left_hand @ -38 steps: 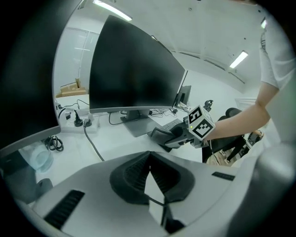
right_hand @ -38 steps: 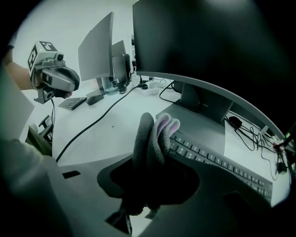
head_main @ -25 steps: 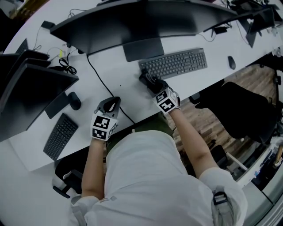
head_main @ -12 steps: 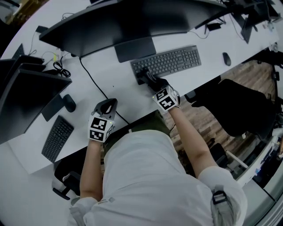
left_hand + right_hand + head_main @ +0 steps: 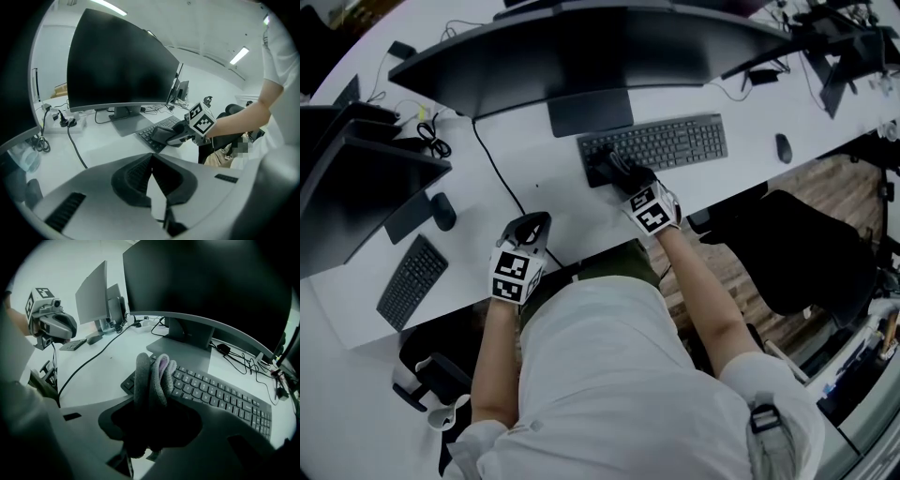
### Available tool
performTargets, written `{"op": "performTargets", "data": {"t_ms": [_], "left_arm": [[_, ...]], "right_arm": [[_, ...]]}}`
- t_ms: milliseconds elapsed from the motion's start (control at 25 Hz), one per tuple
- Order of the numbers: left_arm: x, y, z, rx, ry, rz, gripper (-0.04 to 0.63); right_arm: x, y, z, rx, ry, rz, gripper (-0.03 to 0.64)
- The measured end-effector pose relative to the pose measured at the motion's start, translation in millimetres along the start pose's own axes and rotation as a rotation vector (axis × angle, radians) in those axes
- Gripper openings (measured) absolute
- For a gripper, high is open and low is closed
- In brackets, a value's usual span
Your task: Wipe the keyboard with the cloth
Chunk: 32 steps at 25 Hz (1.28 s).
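Observation:
A dark keyboard (image 5: 661,143) lies on the white desk (image 5: 553,202) in front of a big curved monitor. My right gripper (image 5: 614,171) is shut on a folded grey cloth (image 5: 151,376), which is pressed on the keyboard's (image 5: 220,397) left end. Part of the cloth is hidden between the jaws of the right gripper (image 5: 151,401). My left gripper (image 5: 532,230) hovers over the desk near its front edge, left of the keyboard. In the left gripper view its pads meet at the tips, and the left gripper (image 5: 152,154) is shut and holds nothing. That view also shows the cloth (image 5: 159,134) on the keyboard (image 5: 161,125).
The curved monitor (image 5: 581,47) and its flat stand base (image 5: 591,112) sit just behind the keyboard. A mouse (image 5: 783,147) lies at the right. A black cable (image 5: 502,178) crosses the desk. A second keyboard (image 5: 411,281), mouse (image 5: 442,211) and monitors stand at the left. A chair (image 5: 806,253) is at my right.
My right gripper has slid the cloth a little further onto the keyboard's left end. My left gripper has stayed where it was. The head camera has shifted slightly.

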<state>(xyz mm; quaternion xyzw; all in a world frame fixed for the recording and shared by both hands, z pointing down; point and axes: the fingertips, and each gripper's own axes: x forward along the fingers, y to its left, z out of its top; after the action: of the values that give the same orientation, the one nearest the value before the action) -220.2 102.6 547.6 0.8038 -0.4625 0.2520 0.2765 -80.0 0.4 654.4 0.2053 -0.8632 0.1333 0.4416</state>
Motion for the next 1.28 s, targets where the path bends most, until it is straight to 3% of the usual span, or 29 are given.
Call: {"op": "performTargets", "data": {"t_ms": [680,1280], "left_arm": [[14.6,-12.4,9.8,-0.091,-0.014,0.107,-0.002],[33.0,-24.8,24.5,-0.112,-0.028,0.138,-0.002]], "right_arm": [[19.6,-45.6,44.7,-0.069,-0.023,0.073,0.140],[15.6,-81.2,40.8,-0.039,0.003,0.062,0.139]]}}
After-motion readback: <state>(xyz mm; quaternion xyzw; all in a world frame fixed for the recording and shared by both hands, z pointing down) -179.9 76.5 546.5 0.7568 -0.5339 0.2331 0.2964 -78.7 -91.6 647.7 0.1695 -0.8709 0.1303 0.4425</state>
